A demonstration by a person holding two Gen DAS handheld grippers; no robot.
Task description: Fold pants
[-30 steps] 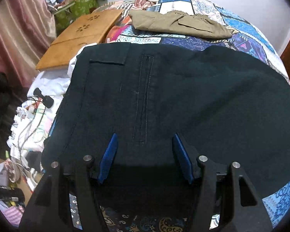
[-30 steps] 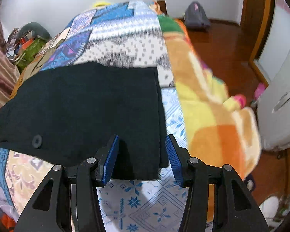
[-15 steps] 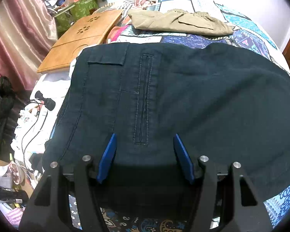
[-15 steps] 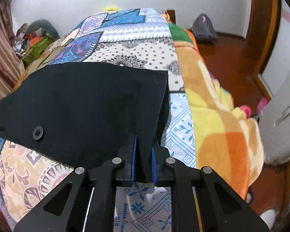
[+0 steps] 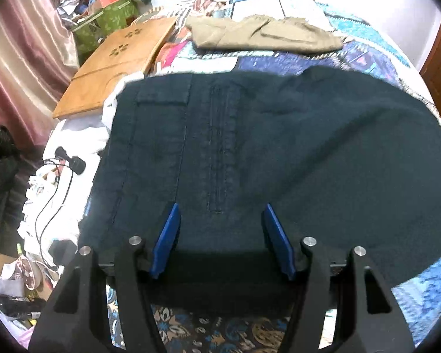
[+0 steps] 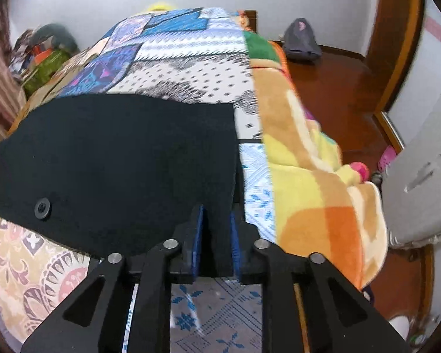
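Patchwork bedding [image 6: 191, 58] covers the bed on which the dark pants [image 5: 279, 153] lie spread flat, and every place here is given from those pants. Beyond their far edge lies a folded khaki garment [image 5: 264, 33]; off their left side a wooden board [image 5: 117, 61] rests on the bed edge. On their right side an orange and yellow blanket [image 6: 308, 182] hangs toward the floor.

The change is at the right gripper [image 6: 217, 235]. A second ago its jaws stood wide on either side of the pants' near right corner. They then closed tight on that cloth and have just eased apart a little. Now they stand narrow, with the corner hem between the blue pads [image 6: 197, 235], which appear to pinch it. A button [image 6: 42, 206] shows near the pants' front edge, left of that grip.

The left gripper [image 5: 219, 235] has not changed: it hovers over the waist end, near the stitched fly, jaws about half open and holding nothing.

So one corner seems secured, and the fold itself has not begun. The slight loosening suggests the hold may be light, so the cloth could slip once it is lifted.
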